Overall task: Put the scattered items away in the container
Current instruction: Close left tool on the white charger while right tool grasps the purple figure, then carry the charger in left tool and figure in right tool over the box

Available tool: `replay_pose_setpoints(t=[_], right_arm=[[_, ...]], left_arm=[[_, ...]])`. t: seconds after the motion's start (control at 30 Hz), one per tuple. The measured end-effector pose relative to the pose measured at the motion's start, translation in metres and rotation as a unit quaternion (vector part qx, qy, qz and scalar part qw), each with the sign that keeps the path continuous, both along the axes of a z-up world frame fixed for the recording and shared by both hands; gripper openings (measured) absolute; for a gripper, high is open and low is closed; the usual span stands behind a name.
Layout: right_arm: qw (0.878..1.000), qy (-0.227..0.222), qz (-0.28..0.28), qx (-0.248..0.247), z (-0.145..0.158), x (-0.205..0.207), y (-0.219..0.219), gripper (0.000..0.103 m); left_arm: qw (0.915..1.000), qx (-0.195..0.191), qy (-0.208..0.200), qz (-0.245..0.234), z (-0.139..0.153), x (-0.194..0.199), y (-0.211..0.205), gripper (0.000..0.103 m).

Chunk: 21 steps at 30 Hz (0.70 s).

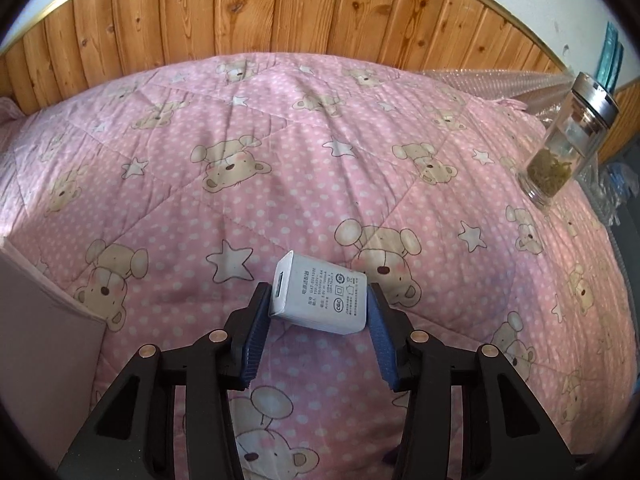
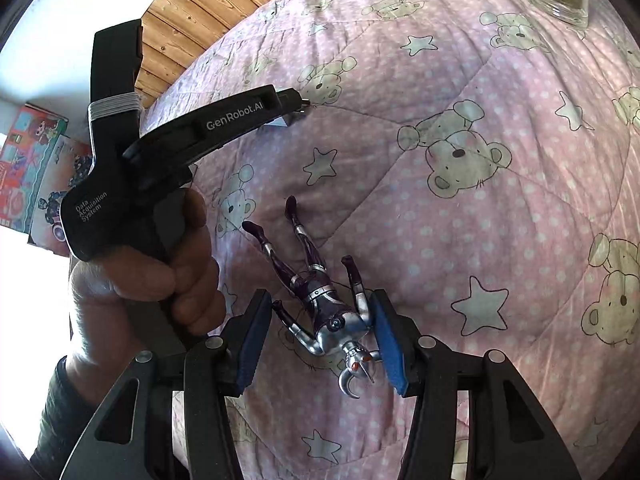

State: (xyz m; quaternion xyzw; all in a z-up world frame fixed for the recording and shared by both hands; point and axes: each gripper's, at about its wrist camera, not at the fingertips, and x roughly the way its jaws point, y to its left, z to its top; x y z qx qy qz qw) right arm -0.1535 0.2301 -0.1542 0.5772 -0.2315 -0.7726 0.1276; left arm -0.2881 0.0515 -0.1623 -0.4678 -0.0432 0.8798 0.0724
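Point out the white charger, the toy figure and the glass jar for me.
white charger (image 1: 320, 296), left wrist view, on its printed label face.
toy figure (image 2: 320, 300), right wrist view, on its silver and purple torso.
glass jar (image 1: 568, 144), left wrist view, on its clear side wall.

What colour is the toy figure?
Silver and dark purple toy figure, seen best in the right wrist view.

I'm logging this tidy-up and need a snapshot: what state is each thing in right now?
White charger: lying on the quilt, squeezed between the left gripper pads.
Toy figure: lying flat between the right gripper jaws.
Glass jar: upright, lidded.
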Motion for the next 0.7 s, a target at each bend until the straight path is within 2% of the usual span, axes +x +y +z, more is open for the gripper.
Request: replay_pose_setpoints(t=[0.2, 0.7], right_arm=[[1.0, 0.012, -0.009, 0.002, 0.007, -0.003, 0.001, 0.052], [0.998, 0.061, 0.027, -0.016, 0.044, 0.006, -0.027, 0.052]], left_arm=[[1.0, 0.007, -0.003, 0.004, 0.012, 0.026, -0.005, 0.048], [0.9994, 0.013, 0.025, 0.02, 0.095, 0.119, -0.055, 0.048]])
